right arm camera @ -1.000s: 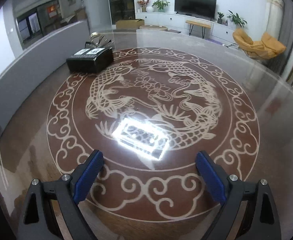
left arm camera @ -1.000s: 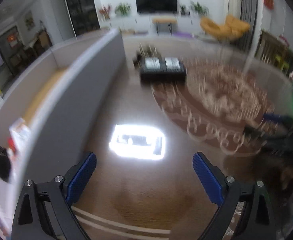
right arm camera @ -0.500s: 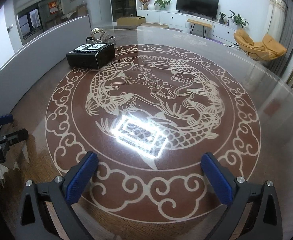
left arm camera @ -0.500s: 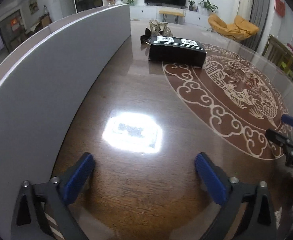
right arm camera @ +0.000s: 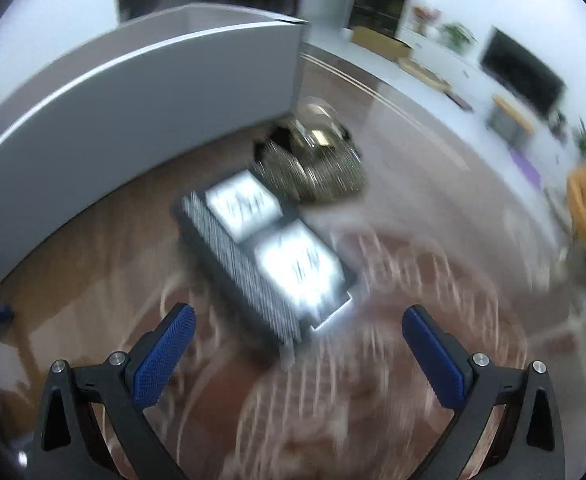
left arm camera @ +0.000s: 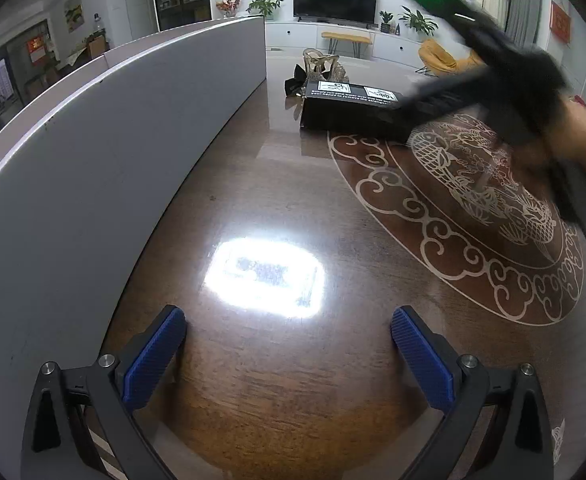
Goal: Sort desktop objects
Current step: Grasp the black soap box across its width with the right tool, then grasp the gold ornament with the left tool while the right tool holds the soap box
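Note:
A black box [left arm camera: 349, 110] with two white labels lies on the round brown table [left arm camera: 277, 380], far from my left gripper [left arm camera: 289, 344], which is open and empty low over the wood. Behind the box sits a gold and black woven bag [left arm camera: 323, 68]. In the right wrist view my right gripper [right arm camera: 299, 340] is open and empty, close above the near end of the black box [right arm camera: 269, 256], with the bag [right arm camera: 313, 160] just beyond. The view is blurred by motion. The right gripper's body [left arm camera: 493, 80] crosses the upper right of the left wrist view.
A long grey partition [left arm camera: 105, 152] curves along the table's left side and also shows in the right wrist view [right arm camera: 133, 104]. A carved fish medallion [left arm camera: 473, 200] fills the table's middle. A bright lamp reflection [left arm camera: 265, 276] lies ahead of the left gripper.
My right gripper has swung left and forward across the table to hover over the black box. My left gripper has barely moved. Both stay open.

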`<state>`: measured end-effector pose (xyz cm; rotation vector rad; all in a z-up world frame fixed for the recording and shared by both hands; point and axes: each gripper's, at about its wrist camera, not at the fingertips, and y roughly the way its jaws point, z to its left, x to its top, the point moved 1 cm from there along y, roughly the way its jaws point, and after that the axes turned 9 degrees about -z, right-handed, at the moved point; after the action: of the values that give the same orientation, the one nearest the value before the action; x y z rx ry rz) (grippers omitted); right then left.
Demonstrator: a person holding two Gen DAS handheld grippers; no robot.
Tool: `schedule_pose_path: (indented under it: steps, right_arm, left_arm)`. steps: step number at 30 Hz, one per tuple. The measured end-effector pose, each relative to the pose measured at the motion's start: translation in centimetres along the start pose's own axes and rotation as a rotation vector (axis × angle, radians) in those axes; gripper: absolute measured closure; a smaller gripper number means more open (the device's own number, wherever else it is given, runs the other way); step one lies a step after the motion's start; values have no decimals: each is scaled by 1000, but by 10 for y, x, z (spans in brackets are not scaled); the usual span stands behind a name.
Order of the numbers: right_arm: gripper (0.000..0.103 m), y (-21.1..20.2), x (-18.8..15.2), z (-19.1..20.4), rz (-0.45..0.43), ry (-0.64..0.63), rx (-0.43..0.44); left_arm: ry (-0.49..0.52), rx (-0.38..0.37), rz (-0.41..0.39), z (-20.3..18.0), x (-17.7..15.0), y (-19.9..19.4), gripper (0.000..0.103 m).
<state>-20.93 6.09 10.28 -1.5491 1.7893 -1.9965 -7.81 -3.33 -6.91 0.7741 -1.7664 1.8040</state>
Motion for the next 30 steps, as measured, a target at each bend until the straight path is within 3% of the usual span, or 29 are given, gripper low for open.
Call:
schedule_pose_path:
  steps: [2, 6, 7, 10, 12, 20, 30]
  right_arm:
    - [0, 16, 15, 7, 21, -54, -13]
    - [4, 35, 24, 8, 63, -27, 60]
    - [18, 33, 23, 6, 56, 15, 101]
    - [42, 22, 16, 0, 27, 88, 125]
    - [43, 11, 8, -3, 12, 129, 123]
    - [43, -61, -86, -28, -36, 304, 11]
    - [42, -164, -223, -100, -49, 545, -232]
  left_arm:
    - [0, 0, 0, 0, 0, 0, 0]
    - [1, -1, 0, -1, 0, -1, 0]
    - [1, -1, 0, -1, -1, -1, 0]
    - [-1, -1, 0, -1, 0, 0, 0]
    - [-1, -1, 0, -1, 1, 0, 0]
    - [-1, 1, 0, -2, 2, 2, 0]
    - [0, 1, -1, -1, 2, 2, 0]
